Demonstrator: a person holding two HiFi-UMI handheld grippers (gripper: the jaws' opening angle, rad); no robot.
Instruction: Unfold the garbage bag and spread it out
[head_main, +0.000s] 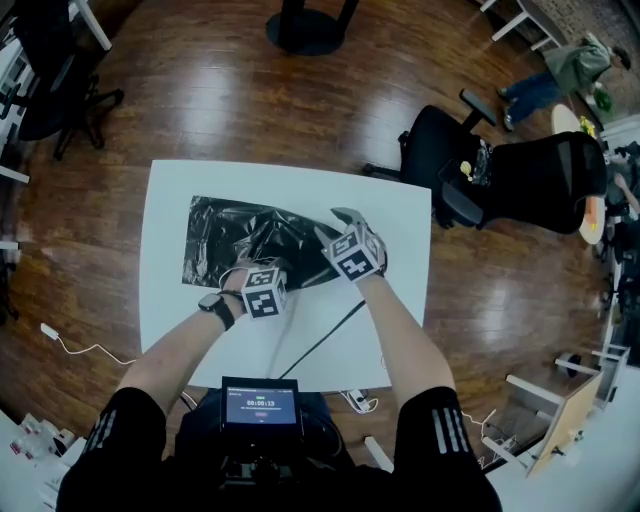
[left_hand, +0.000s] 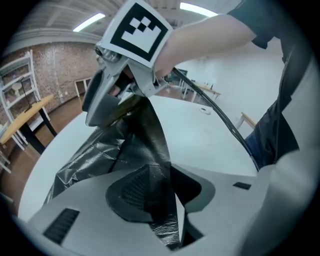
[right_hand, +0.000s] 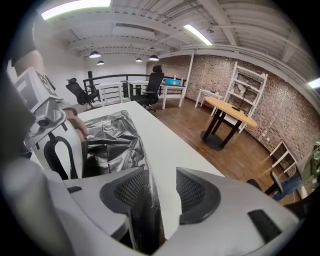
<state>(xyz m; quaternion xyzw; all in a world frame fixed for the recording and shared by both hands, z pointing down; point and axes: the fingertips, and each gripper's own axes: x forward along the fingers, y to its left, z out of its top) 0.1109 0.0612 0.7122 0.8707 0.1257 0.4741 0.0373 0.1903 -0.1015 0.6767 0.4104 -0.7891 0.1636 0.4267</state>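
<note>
A crumpled black garbage bag (head_main: 225, 235) lies partly unfolded on the far left part of the white table (head_main: 190, 330). My left gripper (head_main: 258, 266) is at the bag's near edge. In the left gripper view its jaws (left_hand: 167, 186) are shut on a fold of the bag (left_hand: 95, 152), which rises taut to the right gripper (left_hand: 112, 107). My right gripper (head_main: 336, 226) sits at the bag's right end. In the right gripper view the jaws (right_hand: 160, 187) stand apart. The bag (right_hand: 112, 135) runs between them against the left pad, and bare table shows beside the right pad.
A black cable (head_main: 330, 330) crosses the near half of the table. A black office chair (head_main: 500, 170) stands off the table's right corner. A round black stand base (head_main: 305, 30) is on the wooden floor beyond the table. A small screen (head_main: 260, 405) sits at my chest.
</note>
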